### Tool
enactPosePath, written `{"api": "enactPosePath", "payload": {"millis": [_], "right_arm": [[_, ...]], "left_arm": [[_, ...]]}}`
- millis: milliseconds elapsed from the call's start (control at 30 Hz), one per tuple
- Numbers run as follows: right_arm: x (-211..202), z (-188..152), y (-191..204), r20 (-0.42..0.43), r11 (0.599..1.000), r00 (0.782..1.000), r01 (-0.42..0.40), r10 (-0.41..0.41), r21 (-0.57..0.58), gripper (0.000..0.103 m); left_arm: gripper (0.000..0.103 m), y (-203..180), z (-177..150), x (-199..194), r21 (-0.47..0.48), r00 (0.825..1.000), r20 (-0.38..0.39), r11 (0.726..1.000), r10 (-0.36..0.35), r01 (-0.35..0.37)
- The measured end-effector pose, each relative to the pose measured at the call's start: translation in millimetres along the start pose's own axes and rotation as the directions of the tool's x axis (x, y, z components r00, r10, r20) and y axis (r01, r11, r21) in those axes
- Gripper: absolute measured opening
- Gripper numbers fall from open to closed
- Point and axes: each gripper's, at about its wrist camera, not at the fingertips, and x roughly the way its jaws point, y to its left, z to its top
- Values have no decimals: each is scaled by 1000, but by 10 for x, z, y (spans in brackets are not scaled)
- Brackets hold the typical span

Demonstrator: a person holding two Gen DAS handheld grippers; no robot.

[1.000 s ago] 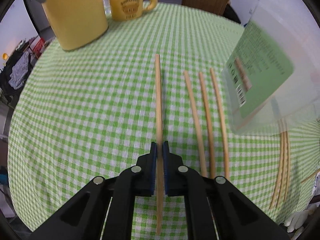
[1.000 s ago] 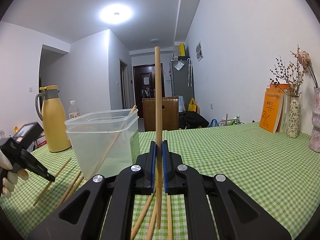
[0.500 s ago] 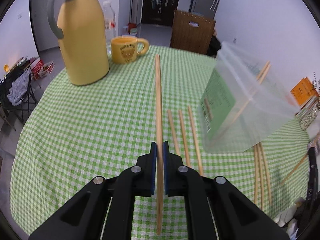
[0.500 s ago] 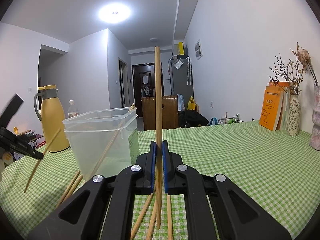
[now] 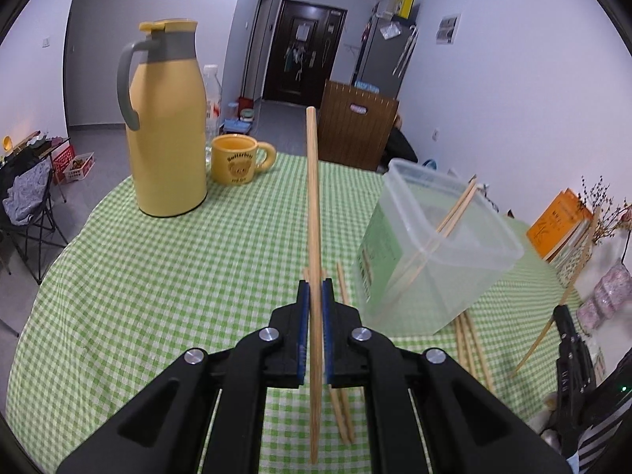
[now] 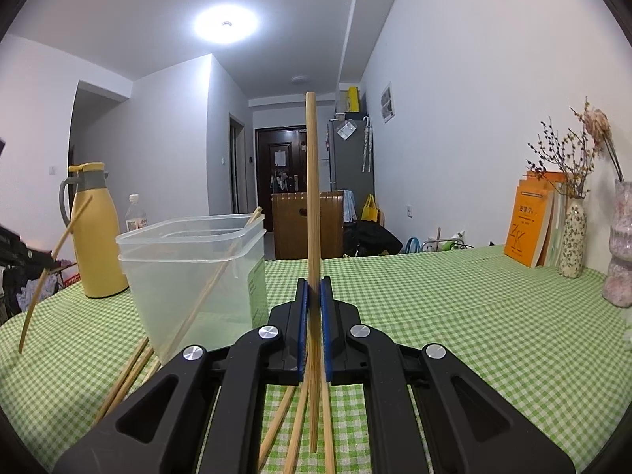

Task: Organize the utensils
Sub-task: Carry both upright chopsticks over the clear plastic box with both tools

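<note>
My left gripper (image 5: 315, 288) is shut on a wooden chopstick (image 5: 313, 205) and holds it raised above the table, left of the clear plastic container (image 5: 454, 260). The container holds two chopsticks (image 5: 450, 221) leaning on its rim. My right gripper (image 6: 314, 288) is shut on another chopstick (image 6: 312, 197), held upright to the right of the container (image 6: 189, 276). Several loose chopsticks lie on the checked cloth by the container (image 5: 470, 339) and under my right gripper (image 6: 294, 430). The left gripper's chopstick shows at the left of the right wrist view (image 6: 51, 260).
A yellow thermos jug (image 5: 166, 126), a water bottle (image 5: 213, 91) and a yellow mug (image 5: 235, 158) stand at the far left of the round table (image 5: 118, 276). Orange books (image 6: 533, 225) and vases (image 6: 574, 245) stand at the right.
My left gripper has lifted its chopstick off the table and tilted up, so the room now shows. The right gripper has stayed still with its chopstick.
</note>
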Motion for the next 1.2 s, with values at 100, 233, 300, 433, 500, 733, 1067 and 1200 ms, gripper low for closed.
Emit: {"api": "enactPosePath", "payload": {"millis": [100,233,300,433,500,733,1067,1200], "right_arm": [[-18,44,-3,-5,1000,1000,-21,22,12,7],[-51,124,-27,3,999,999,-41,41,15,7],[-52,160,-42,2,999,999,-46,46,19,7],[-42,243,-51,-6,999,999,-50,50,18,7],[-63,291,-60,1,998,998,-60,60,29,7],[-27,498,9,8,994,994,-105,105,21,7],[9,898,140,61,989,987,-148,148,-7,7],[17,1061,205,93,987,983,-159,160,-24,7]], "left_arm": [[4,-36,23,-43,-8,1000,21,1000,-3,3],[4,-97,30,-90,-9,998,55,1000,14,-13],[4,-140,35,-100,-7,998,65,1000,13,-12],[4,-210,45,-135,-1,994,108,1000,1,-1],[4,-259,62,-151,8,993,120,1000,0,-1],[4,-420,151,-286,33,981,194,999,20,-27],[4,-790,379,-528,86,953,300,996,-32,6],[4,-931,493,-594,100,942,332,995,-57,25]]}}
